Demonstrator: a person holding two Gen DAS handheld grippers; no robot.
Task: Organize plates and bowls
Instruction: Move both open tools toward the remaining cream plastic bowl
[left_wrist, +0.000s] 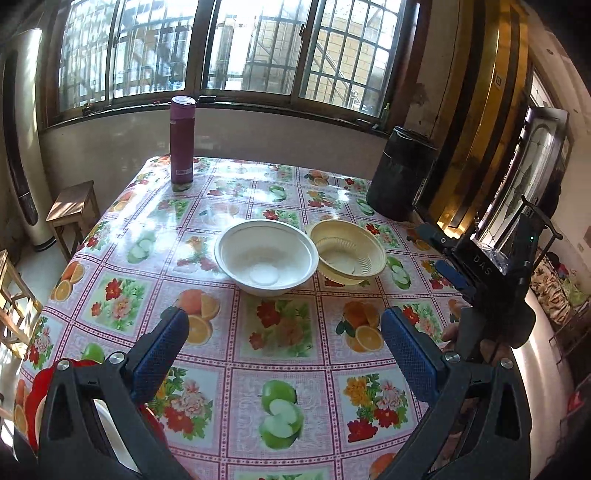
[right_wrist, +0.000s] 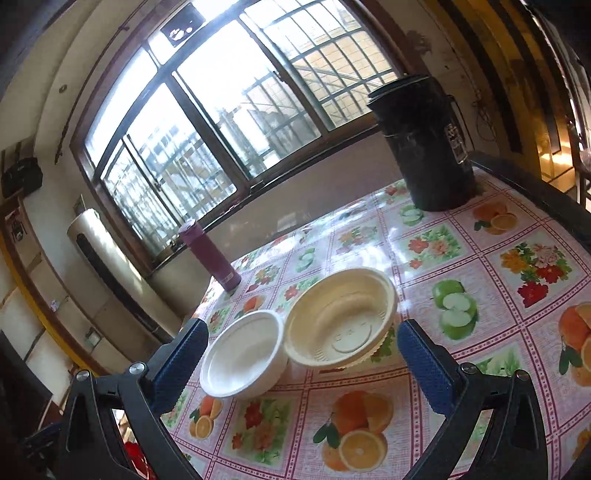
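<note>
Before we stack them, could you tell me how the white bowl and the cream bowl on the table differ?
The white bowl has smooth walls; the cream bowl has ribbed walls and a scalloped rim. White sits level, cream leans, its rim against the white one's. Both are empty, upright and ungripped.

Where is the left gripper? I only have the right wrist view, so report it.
Observer: The left gripper hangs open and empty over the near part of the table, short of the white bowl.
Operator: Tell me what stands beside the table on that side.
Observer: A wooden stool stands on the floor off the table's left edge.
Operator: Check my right gripper from outside.
Observer: The right gripper is open, nothing between its fingers, right of the cream bowl.
</note>
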